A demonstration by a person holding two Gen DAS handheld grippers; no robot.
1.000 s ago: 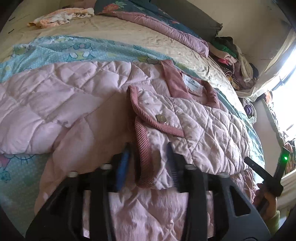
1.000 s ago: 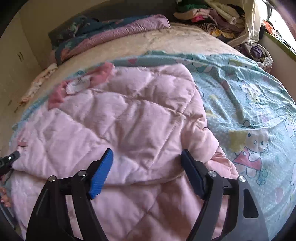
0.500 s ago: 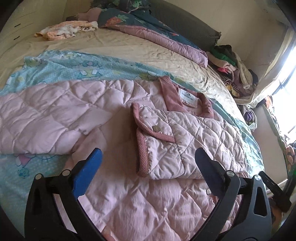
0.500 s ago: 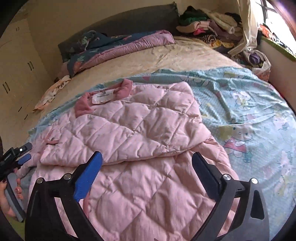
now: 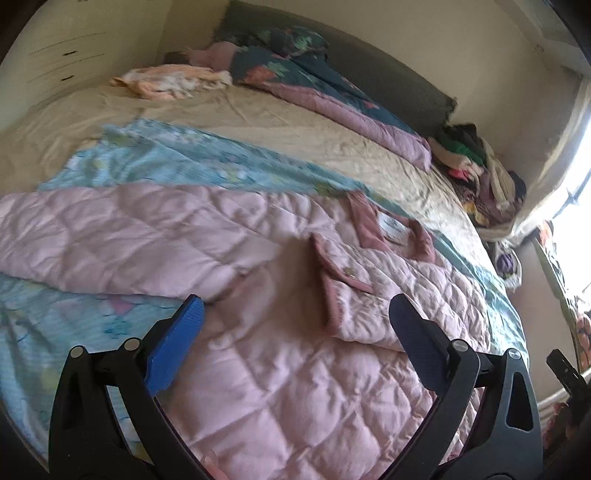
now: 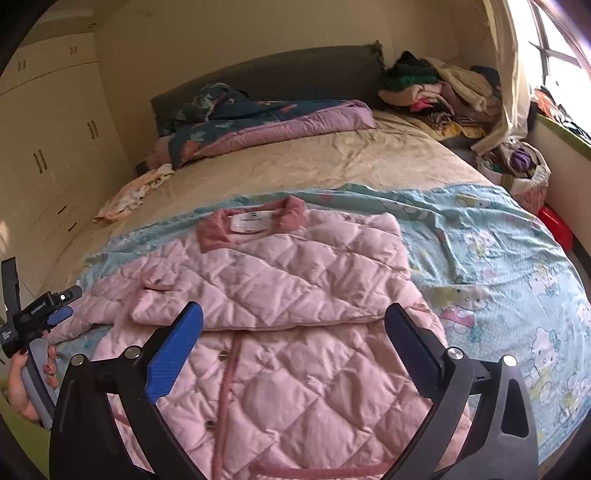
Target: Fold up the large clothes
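A wide bed (image 6: 332, 162) with a beige sheet fills most of a small bedroom, a dark upholstered headboard (image 6: 280, 77) set against the cream wall (image 6: 229, 33) behind it. A pale blue cartoon-print sheet (image 6: 498, 258) covers the near half of the mattress, and a folded navy floral and mauve quilt (image 6: 273, 122) lies at the head. Cream wardrobe doors (image 6: 48, 147) with dark handles line one side. Strong daylight enters through a window (image 6: 554, 48) on the opposite side, beside a drawn pale curtain (image 6: 506, 88). A heap of mixed clothing (image 6: 436, 92) sits in the corner below it.
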